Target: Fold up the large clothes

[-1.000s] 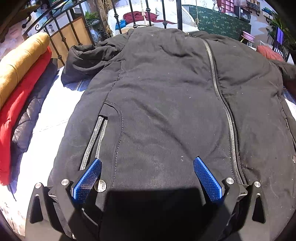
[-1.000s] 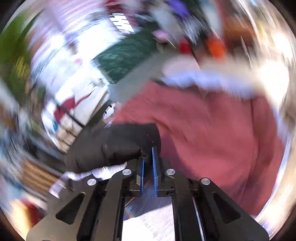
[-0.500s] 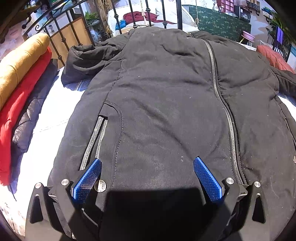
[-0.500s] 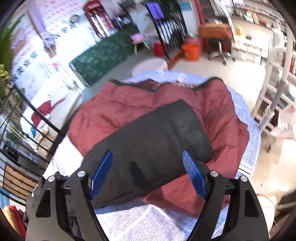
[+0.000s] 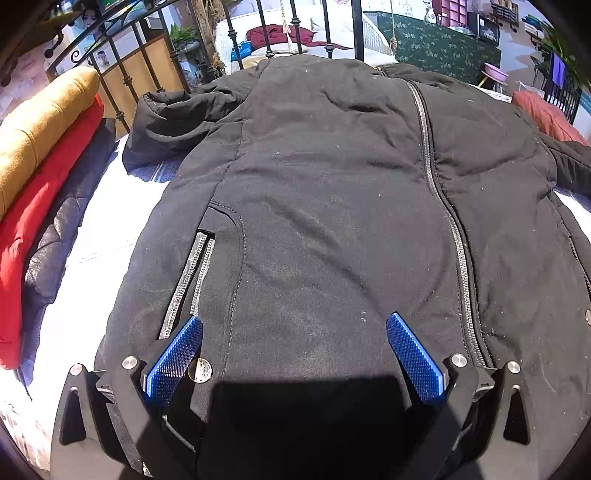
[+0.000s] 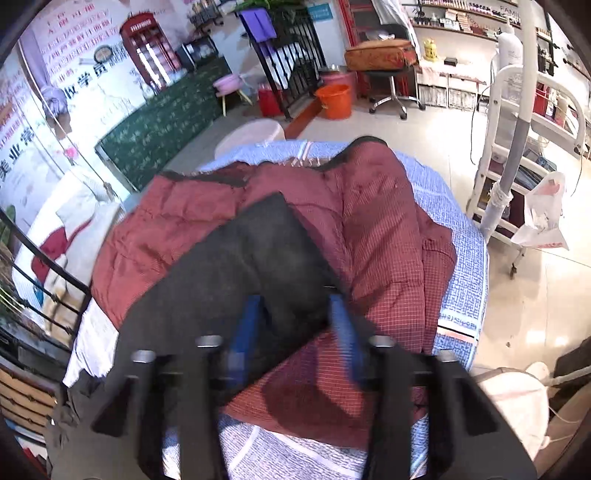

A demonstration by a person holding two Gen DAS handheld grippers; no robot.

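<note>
Black padded coat [image 5: 332, 221] lies spread flat on the bed [image 5: 96, 236], front up, main zip [image 5: 443, 206] running from the collar at the headboard end down toward the foot. Zipped side pocket [image 5: 192, 280] on the coat's left-hand panel as the left cam sees it. One sleeve [image 5: 177, 118] bunched up near the iron headboard rails [image 5: 258, 29]. By the bed's left edge: stack of folded garments, mustard [image 5: 33, 129] on top, red [image 5: 33, 206] under it, dark quilted one [image 5: 55, 251] lowest.

Left gripper [image 5: 293, 350] sits low over the coat's hem area, jaws wide apart, blue pads [image 5: 173, 362] either side of a broad stretch of fabric; not pinching it. A metal snap [image 5: 199, 370] shows just beside the left pad.

Right cam: the coat's other sleeve [image 6: 236, 273] lies out across a maroon checked quilted garment [image 6: 384, 236] at the far corner of the bed, blue-patterned sheet [image 6: 461, 258] showing round the edge. Right gripper [image 6: 295, 328] is blurred w/ motion, jaws have just been closing, now partly open w/ the sleeve's cuff end between the fingers. Can't tell if pads actually press the cloth; a gap still shows each side.

Beyond the bed: orange bucket [image 6: 334, 101], swivel chair [image 6: 391, 85], white rack [image 6: 517, 147].
</note>
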